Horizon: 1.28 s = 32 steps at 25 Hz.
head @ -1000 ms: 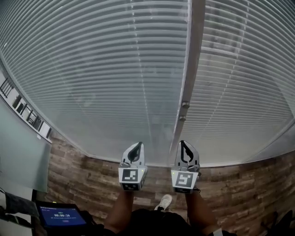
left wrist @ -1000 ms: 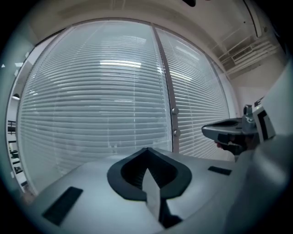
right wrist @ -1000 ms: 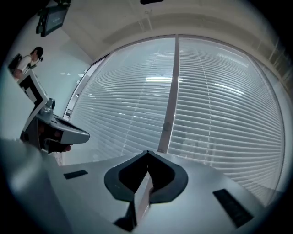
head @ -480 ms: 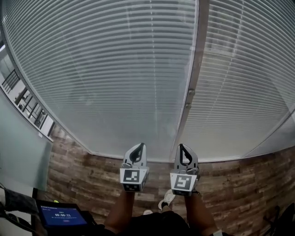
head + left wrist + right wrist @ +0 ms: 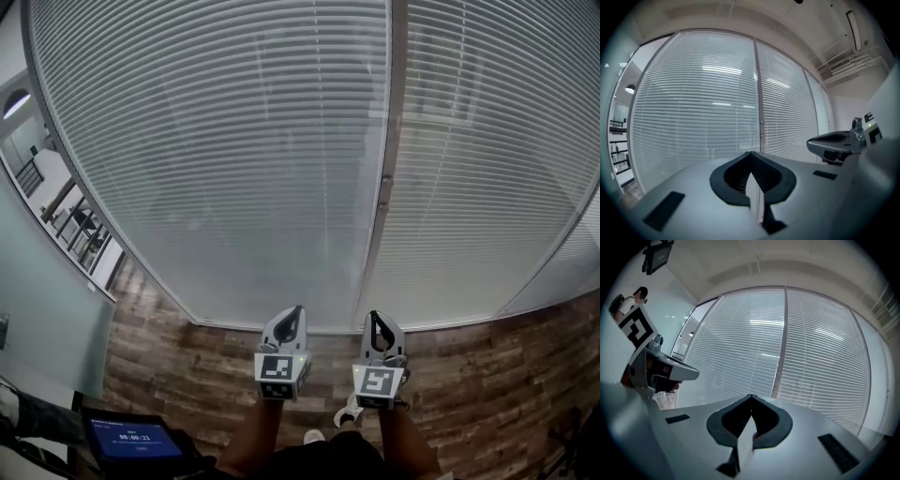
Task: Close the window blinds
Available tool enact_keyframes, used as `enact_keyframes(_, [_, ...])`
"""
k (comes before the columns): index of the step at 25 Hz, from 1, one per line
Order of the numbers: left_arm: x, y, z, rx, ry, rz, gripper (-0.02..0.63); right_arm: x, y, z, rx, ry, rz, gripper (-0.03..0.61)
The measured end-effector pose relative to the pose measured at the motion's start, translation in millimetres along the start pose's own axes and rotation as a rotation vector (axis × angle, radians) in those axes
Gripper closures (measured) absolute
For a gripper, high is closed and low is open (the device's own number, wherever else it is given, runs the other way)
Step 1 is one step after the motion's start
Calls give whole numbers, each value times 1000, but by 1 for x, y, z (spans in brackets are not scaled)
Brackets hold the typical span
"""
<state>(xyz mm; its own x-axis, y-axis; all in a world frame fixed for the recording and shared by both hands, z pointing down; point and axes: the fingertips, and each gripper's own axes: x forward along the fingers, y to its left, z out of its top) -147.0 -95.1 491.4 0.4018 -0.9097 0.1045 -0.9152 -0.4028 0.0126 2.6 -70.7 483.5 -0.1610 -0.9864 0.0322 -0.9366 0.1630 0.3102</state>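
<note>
A pale green wall stands at the far left, with a lit tablet low beside it. A floor of brown wooden planks runs from there across to the right, and its far edge meets the foot of the window. The blinds hang down over the whole window in two panels, their thin slats lying level. A grey upright post with two small knobs on it parts the wider left panel from the right one. Both panels reach down to the floor's far edge.

Two bare forearms come up from the bottom, close together. Each ends in a gripper with a marker cube on its back, and a white shoe shows on the planks between the arms. The left gripper points roughly level at the window. In the left gripper view its jaws meet at the tips, with nothing between them. Just to its right, the right gripper is held the same way. In the right gripper view its jaws are also pressed together and empty.

The blinds are ahead of both grippers and apart from them, with bare floor between. The post stands almost straight ahead of the right gripper, and the left panel faces the left gripper.
</note>
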Motion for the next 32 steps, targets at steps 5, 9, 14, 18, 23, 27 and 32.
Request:
enact_keyframes(5, [-22,-16,-2,-9,7,-28,621,-21,5,-3,44,19,4,575])
enact_keyframes(9, [-32,-20,1,-22,6,-31,621,-32,9,1,55,24,26,575])
enact_keyframes(14, [-34,-44,11,24,-22,-33,621,-42,-4,3,67,20,34,575])
enact_keyframes(18, [-35,-64,11,36,-13,-35,621,-54,-24,1,69,15,40,575])
enact_keyframes(23, [-49,-89,16,17,-20,-12,621,-78,-41,-3,78,17,59,575])
enact_keyframes(27, [-66,-109,16,11,3,17,620,-99,-47,-13,95,22,73,575])
enact_keyframes(32, [-91,-135,-3,-22,7,-1,620,-128,-54,-27,110,28,101,575])
